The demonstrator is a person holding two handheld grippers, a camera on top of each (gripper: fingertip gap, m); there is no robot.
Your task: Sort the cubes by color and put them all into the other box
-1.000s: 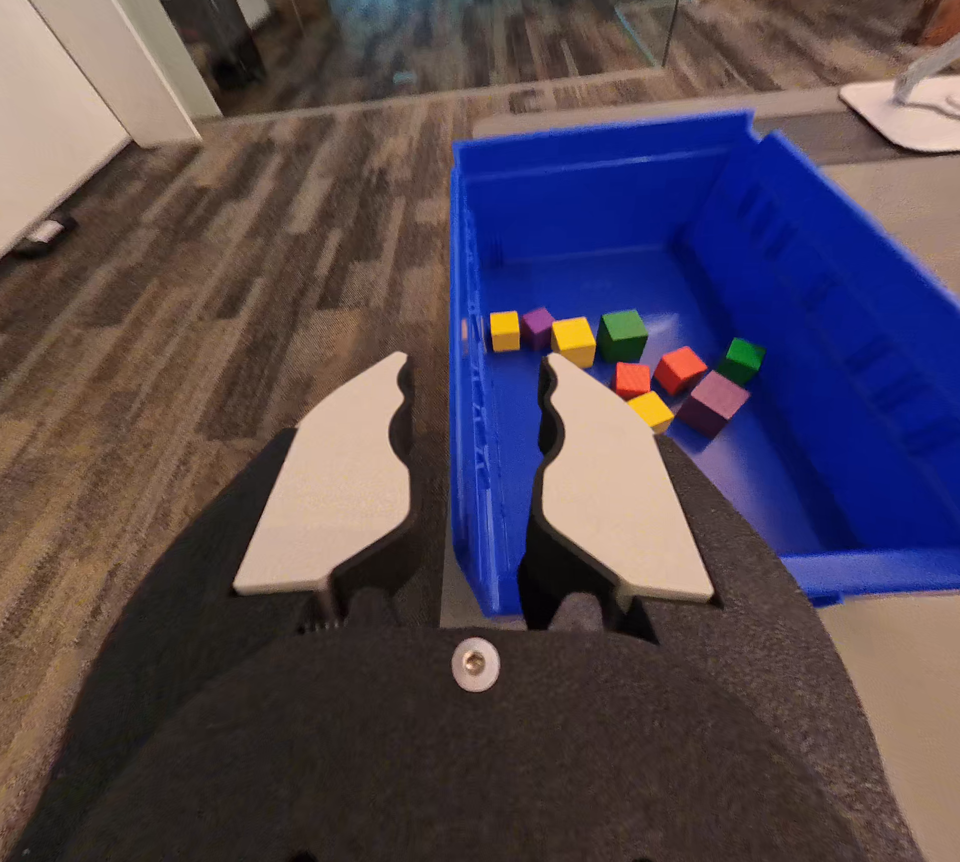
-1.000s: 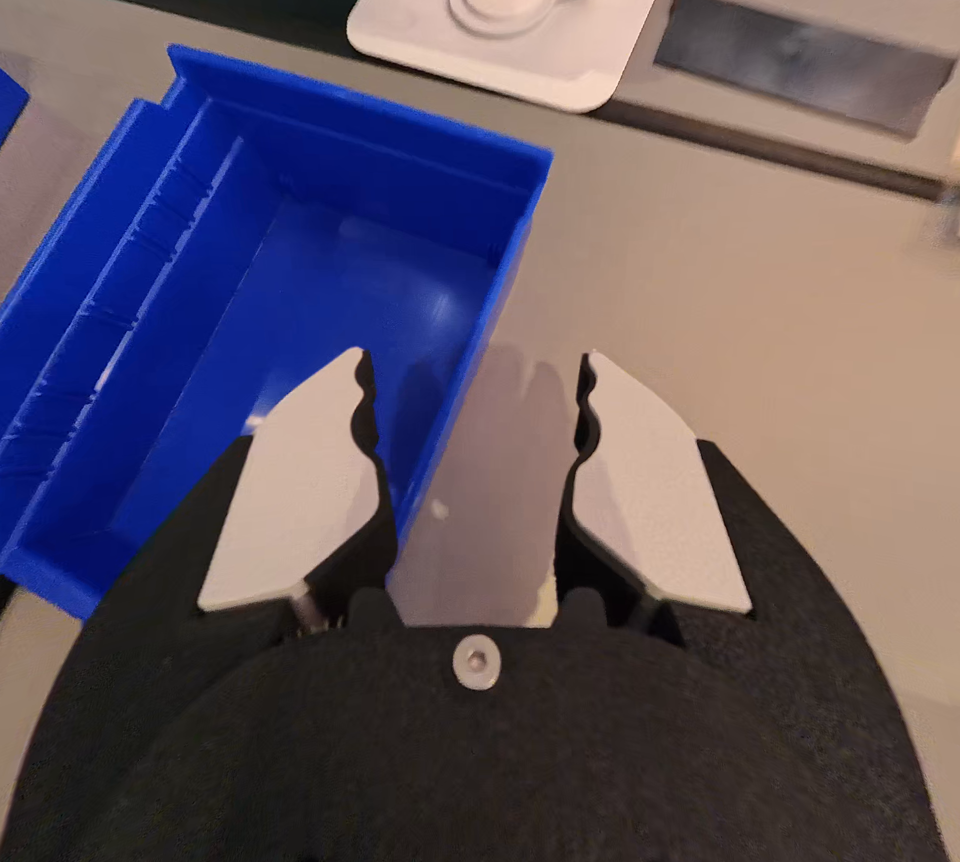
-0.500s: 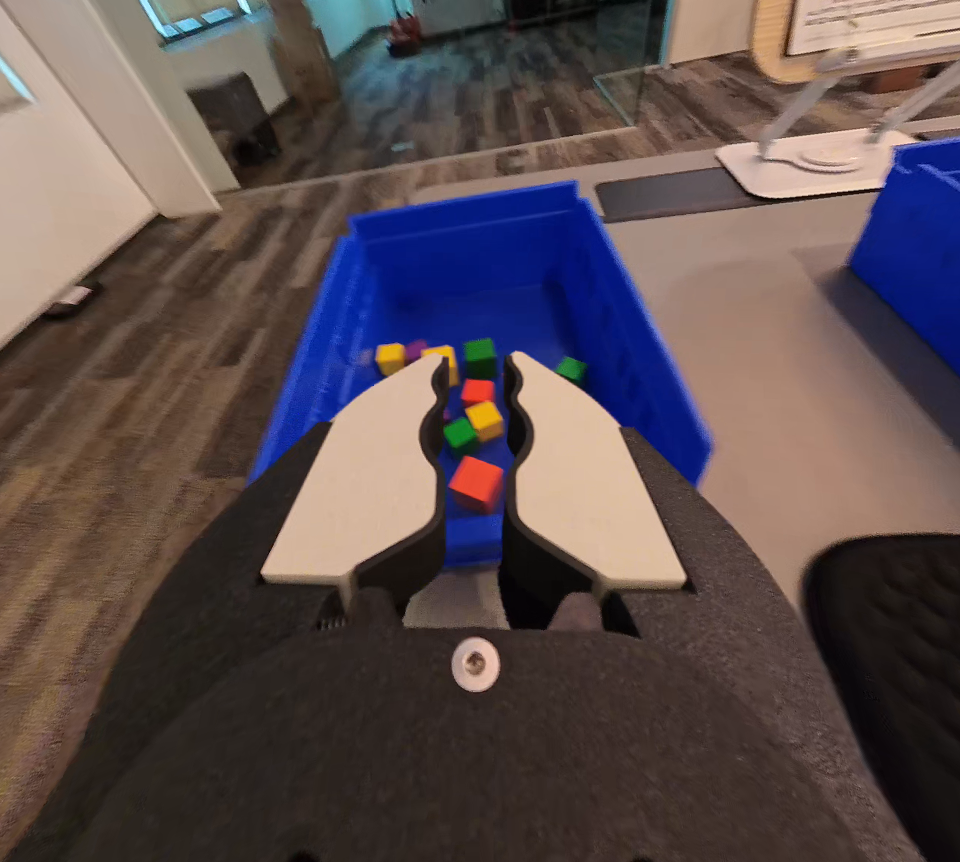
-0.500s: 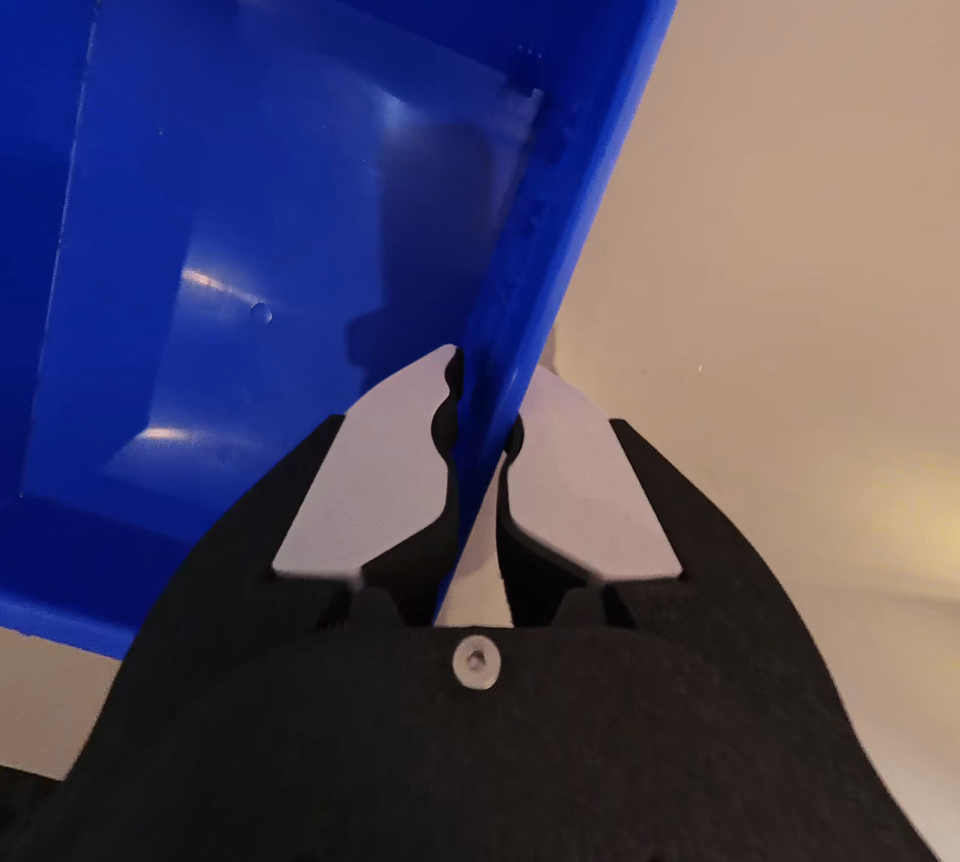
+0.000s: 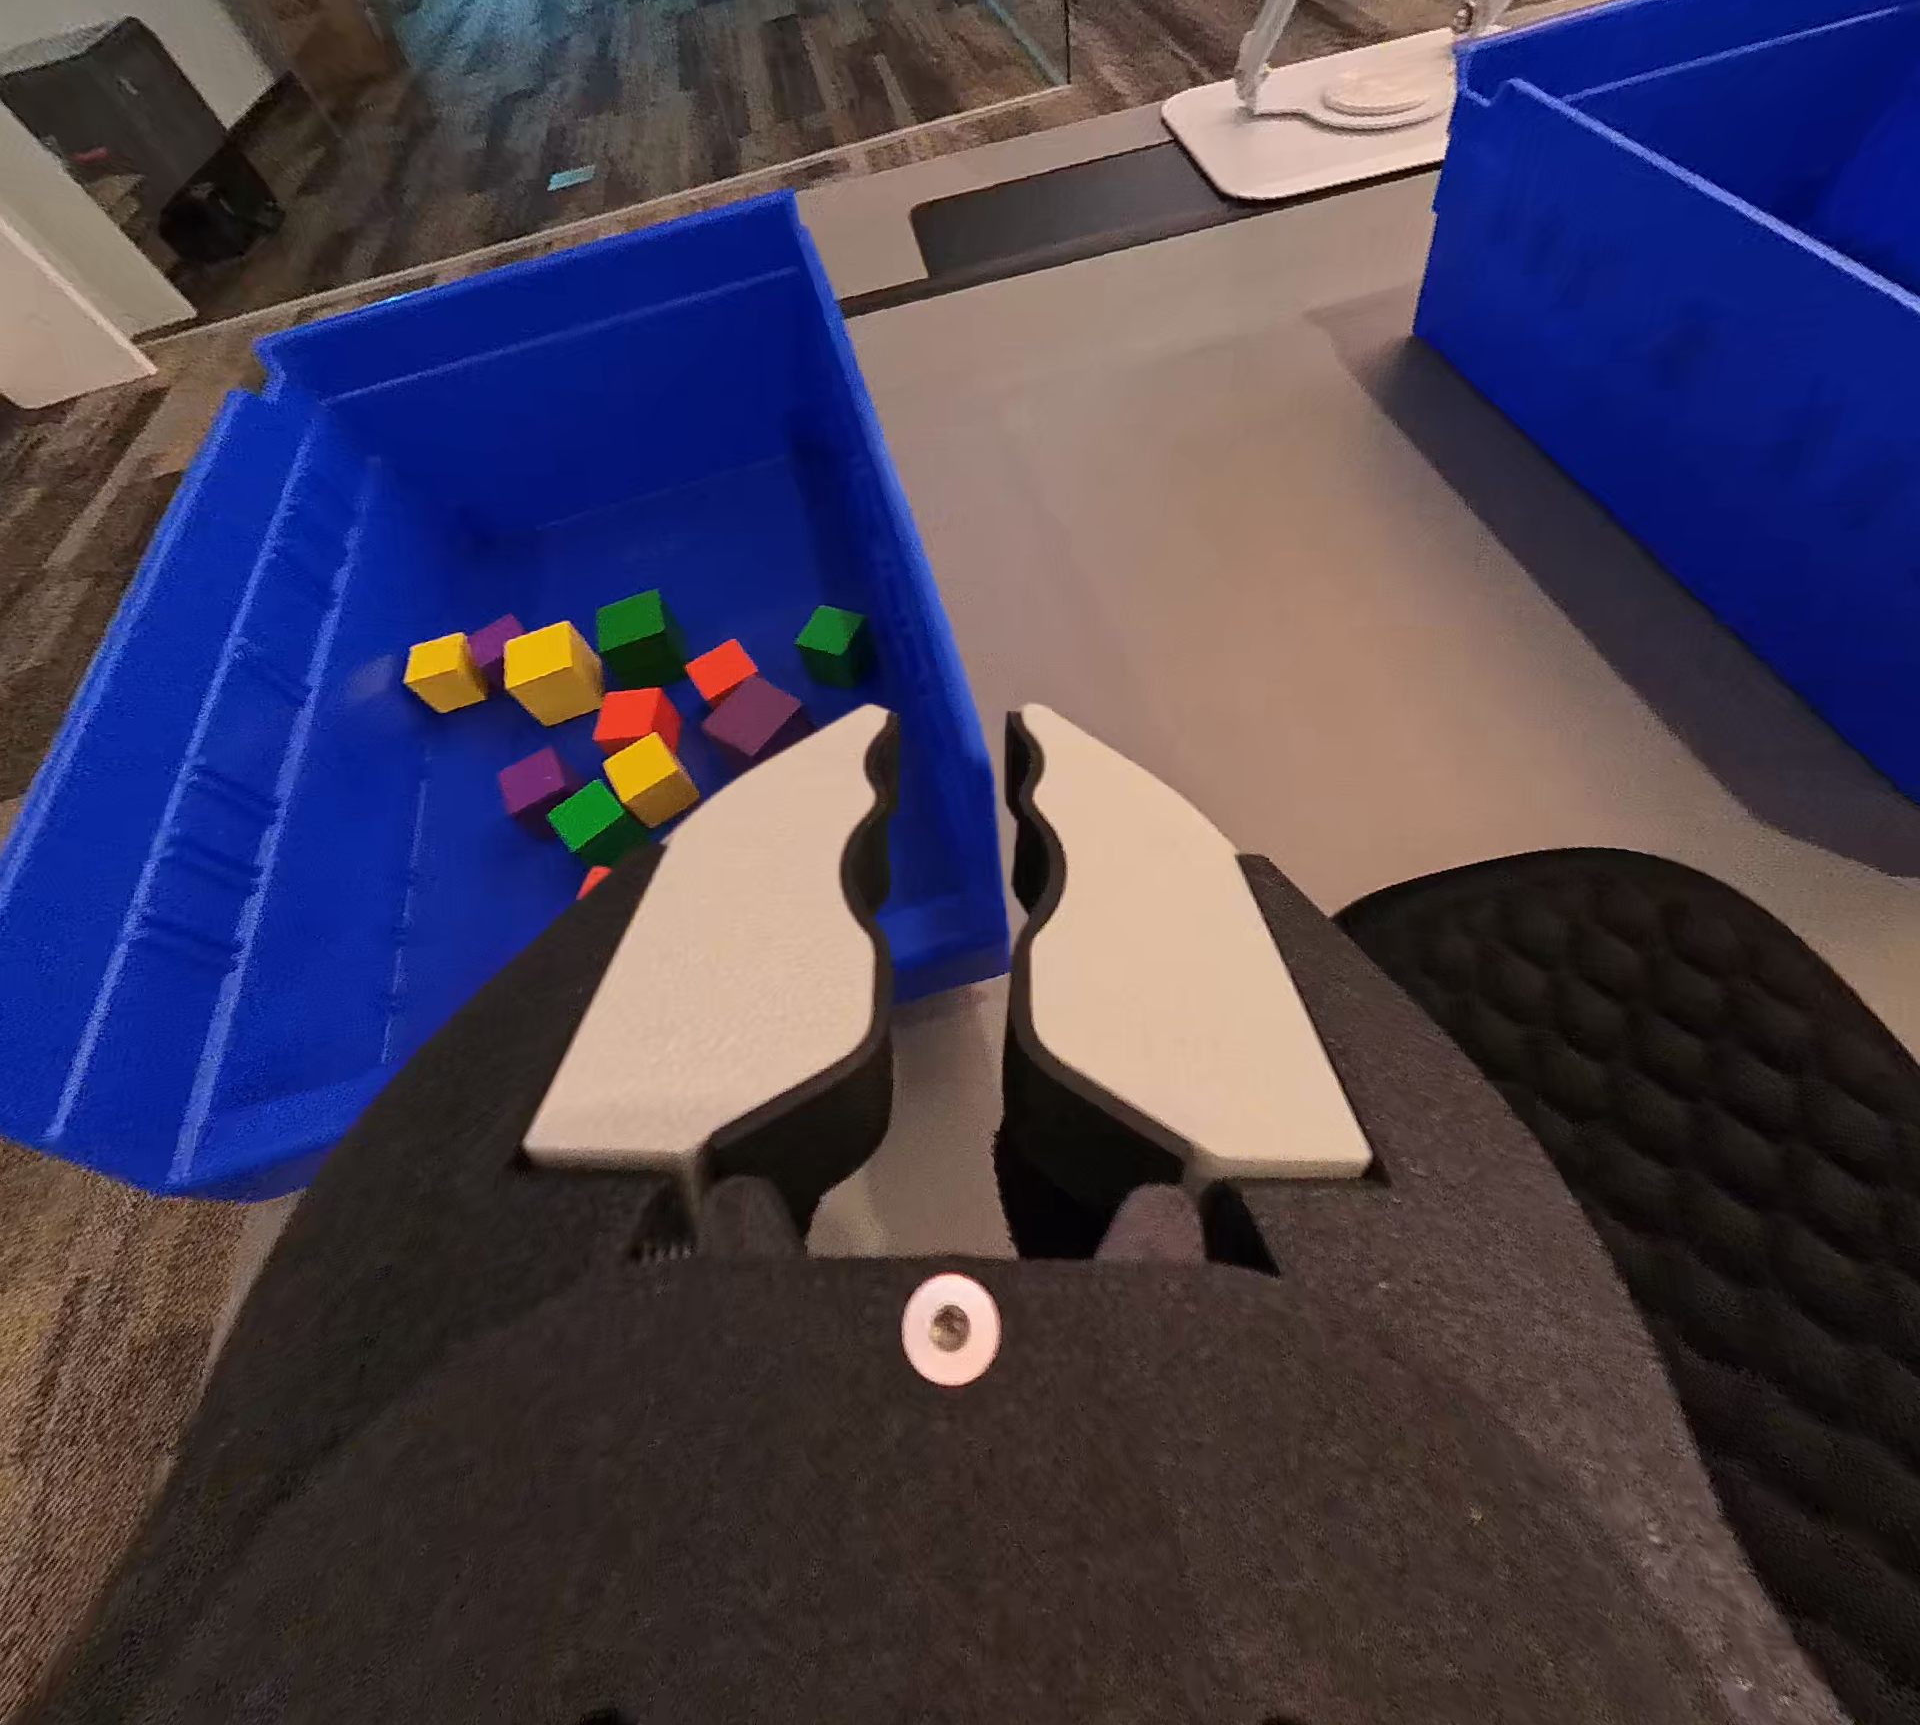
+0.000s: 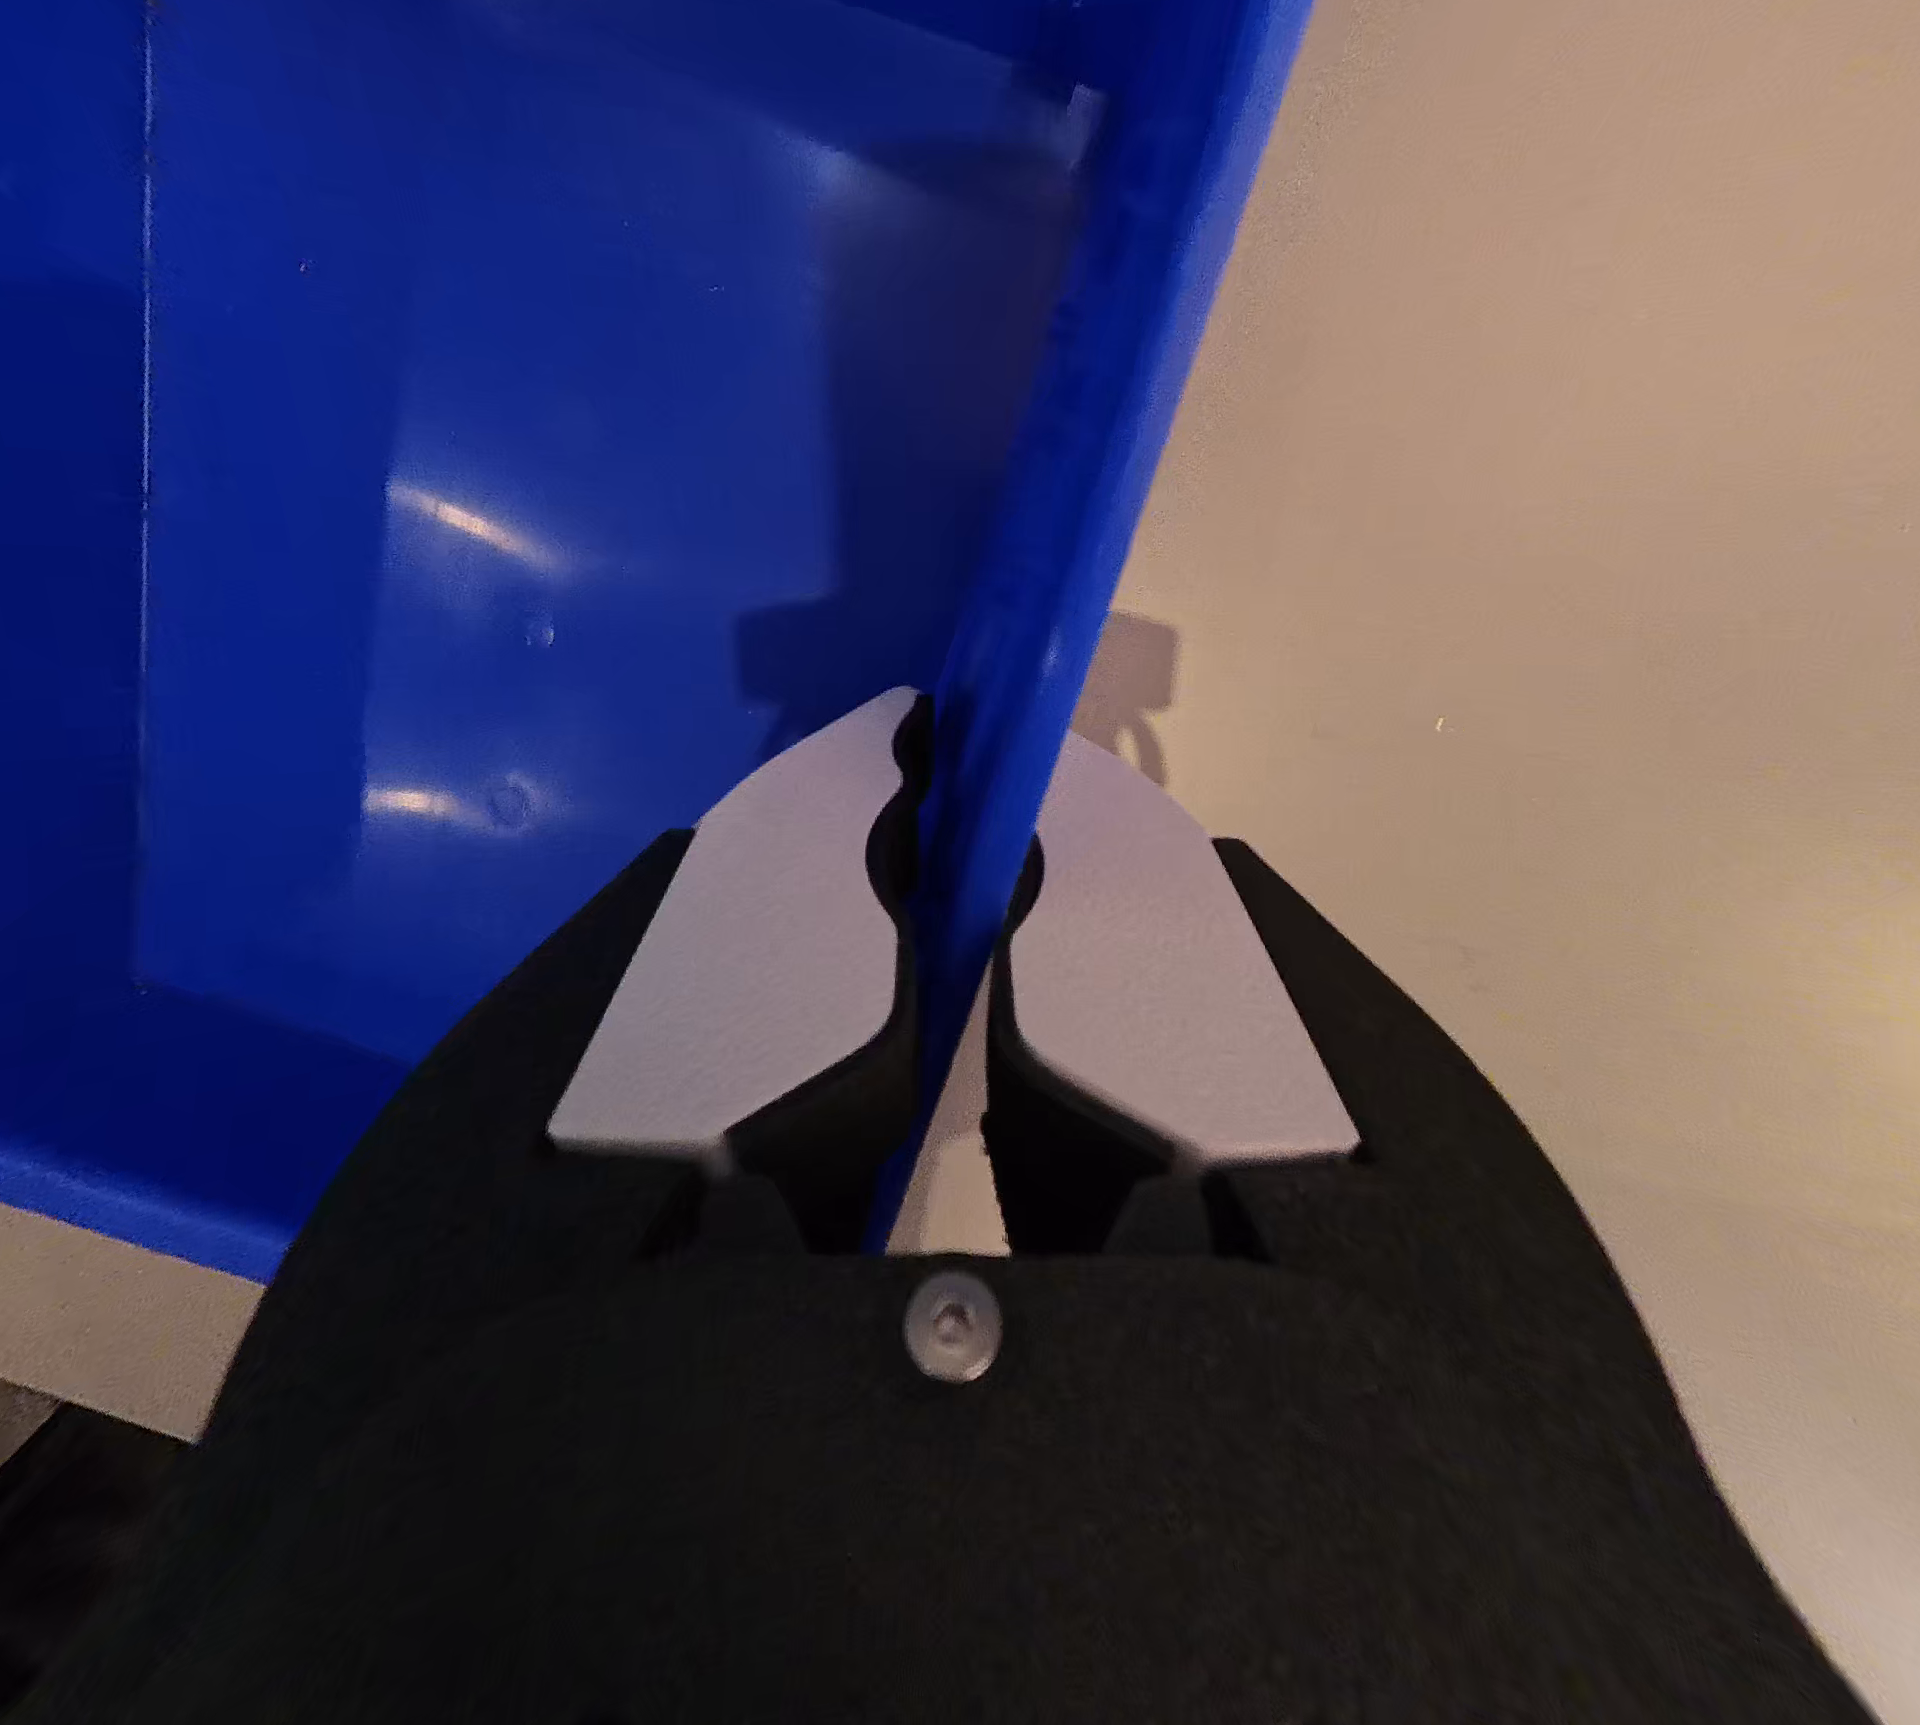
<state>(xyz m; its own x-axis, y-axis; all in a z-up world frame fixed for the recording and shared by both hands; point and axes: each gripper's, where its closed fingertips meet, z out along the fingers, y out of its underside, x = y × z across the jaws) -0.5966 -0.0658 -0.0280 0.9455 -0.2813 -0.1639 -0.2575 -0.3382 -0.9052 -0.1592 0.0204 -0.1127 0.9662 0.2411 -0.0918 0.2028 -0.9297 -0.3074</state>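
Observation:
A blue box (image 5: 582,387) on the left of the grey table holds several loose cubes: yellow (image 5: 553,673), green (image 5: 639,636), red (image 5: 636,717) and purple (image 5: 753,717). My left gripper (image 5: 951,725) hovers over this box's near right corner. Its jaws stand a narrow gap apart and hold nothing; the box wall shows through the gap. One red cube is half hidden behind the left finger. A second blue box (image 5: 1662,345) stands to the right. In the right wrist view this box (image 6: 520,325) is empty, and my right gripper (image 6: 971,740) is shut on its right side wall.
A white stand base (image 5: 1320,127) and a black mat (image 5: 1039,231) lie at the table's back edge. A black mesh-textured object (image 5: 1662,1156) sits near right. The cube box is at the table's left edge, with carpeted floor (image 5: 623,65) beyond. Bare table (image 5: 1195,584) lies between the boxes.
My right gripper dropped over the empty box's side wall and shut on it. My left gripper narrowed its jaws and moved right, from the cube box's left wall to its right corner.

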